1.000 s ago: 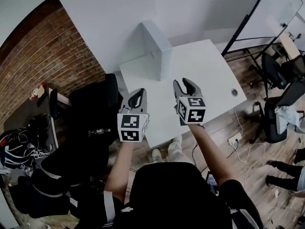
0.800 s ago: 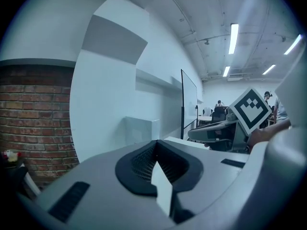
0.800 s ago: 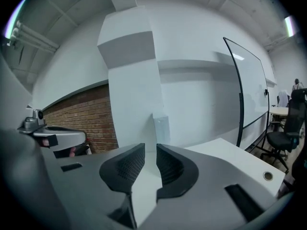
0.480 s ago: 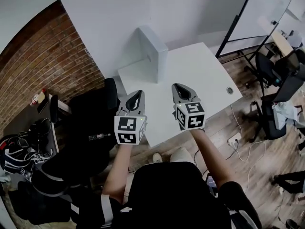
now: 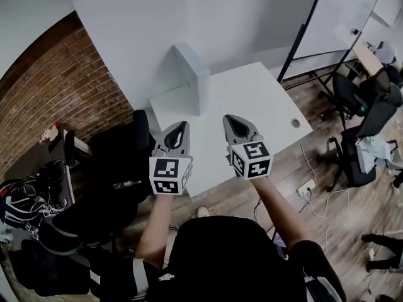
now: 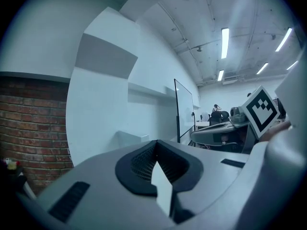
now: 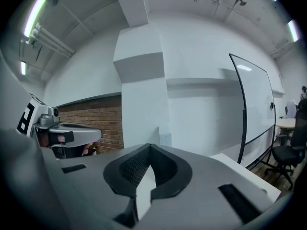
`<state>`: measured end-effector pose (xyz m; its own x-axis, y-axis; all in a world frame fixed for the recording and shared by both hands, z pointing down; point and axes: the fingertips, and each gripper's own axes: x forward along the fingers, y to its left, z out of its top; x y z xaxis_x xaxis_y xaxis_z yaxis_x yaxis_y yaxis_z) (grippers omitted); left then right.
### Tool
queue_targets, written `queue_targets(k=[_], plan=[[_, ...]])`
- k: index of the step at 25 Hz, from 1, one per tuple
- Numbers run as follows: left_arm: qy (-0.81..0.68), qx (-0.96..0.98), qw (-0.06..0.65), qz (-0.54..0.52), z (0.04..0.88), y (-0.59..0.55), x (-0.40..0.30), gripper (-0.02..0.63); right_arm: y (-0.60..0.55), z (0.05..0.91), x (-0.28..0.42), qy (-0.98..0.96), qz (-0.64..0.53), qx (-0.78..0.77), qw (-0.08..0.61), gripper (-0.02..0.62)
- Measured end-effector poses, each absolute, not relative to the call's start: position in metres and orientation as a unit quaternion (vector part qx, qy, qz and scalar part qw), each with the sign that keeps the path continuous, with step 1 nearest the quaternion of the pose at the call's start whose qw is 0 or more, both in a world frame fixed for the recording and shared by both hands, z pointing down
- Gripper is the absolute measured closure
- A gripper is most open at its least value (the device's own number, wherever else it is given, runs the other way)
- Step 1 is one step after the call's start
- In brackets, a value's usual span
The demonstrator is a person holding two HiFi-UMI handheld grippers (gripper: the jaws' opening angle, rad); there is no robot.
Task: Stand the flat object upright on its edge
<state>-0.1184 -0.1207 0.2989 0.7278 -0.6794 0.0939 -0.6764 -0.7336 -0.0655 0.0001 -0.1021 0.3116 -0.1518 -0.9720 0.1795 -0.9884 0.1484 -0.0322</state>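
Observation:
The flat white box (image 5: 192,77) stands upright on its edge at the far left of the white table (image 5: 252,99). It shows small beyond the jaws as the box (image 6: 129,139) in the left gripper view and the box (image 7: 164,139) in the right gripper view. My left gripper (image 5: 179,128) hangs over the table's near edge, shut with nothing in it, well short of the box. Beside it, my right gripper (image 5: 233,121) is also shut and empty; its jaws have just closed on nothing. The shut left gripper (image 6: 156,147) and right gripper (image 7: 149,150) each point level toward the wall.
A brick wall (image 5: 56,93) and a black chair (image 5: 119,150) lie left of the table. A whiteboard (image 5: 327,24) and office chairs (image 5: 365,106) stand to the right. A round cable hole (image 5: 295,123) sits near the table's right corner. Cables trail on the wooden floor (image 5: 321,194).
The right gripper's jaws, open a second ago, have closed empty. Both grippers have drawn back and up from the box, which stays standing.

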Motion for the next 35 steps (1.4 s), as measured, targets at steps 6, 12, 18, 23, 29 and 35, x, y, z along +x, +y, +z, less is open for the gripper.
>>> queue_targets(k=[6, 12, 18, 23, 29, 35], plan=[[0.362, -0.931, 0.013, -0.053, 0.291, -0.096, -0.101, 0.594, -0.083, 0.3, 0.011, -0.765, 0.064, 0.638, 0.061, 0.555], [0.373, -0.926, 0.021, -0.048, 0.281, -0.081, -0.093, 0.594, -0.07, 0.291, 0.019, -0.772, 0.058, 0.63, 0.054, 0.555], [0.375, -0.925, 0.027, -0.055, 0.278, -0.065, -0.09, 0.594, -0.058, 0.284, 0.02, -0.778, 0.064, 0.624, 0.032, 0.555], [0.372, -0.926, 0.031, -0.062, 0.282, -0.054, -0.086, 0.594, -0.049, 0.287, 0.018, -0.78, 0.068, 0.621, 0.021, 0.555], [0.368, -0.927, 0.038, -0.061, 0.279, -0.047, -0.079, 0.594, -0.042, 0.287, 0.022, -0.778, 0.069, 0.625, 0.016, 0.555], [0.367, -0.927, 0.037, -0.063, 0.28, -0.045, -0.078, 0.594, -0.041, 0.287, 0.024, -0.777, 0.07, 0.626, 0.014, 0.555]])
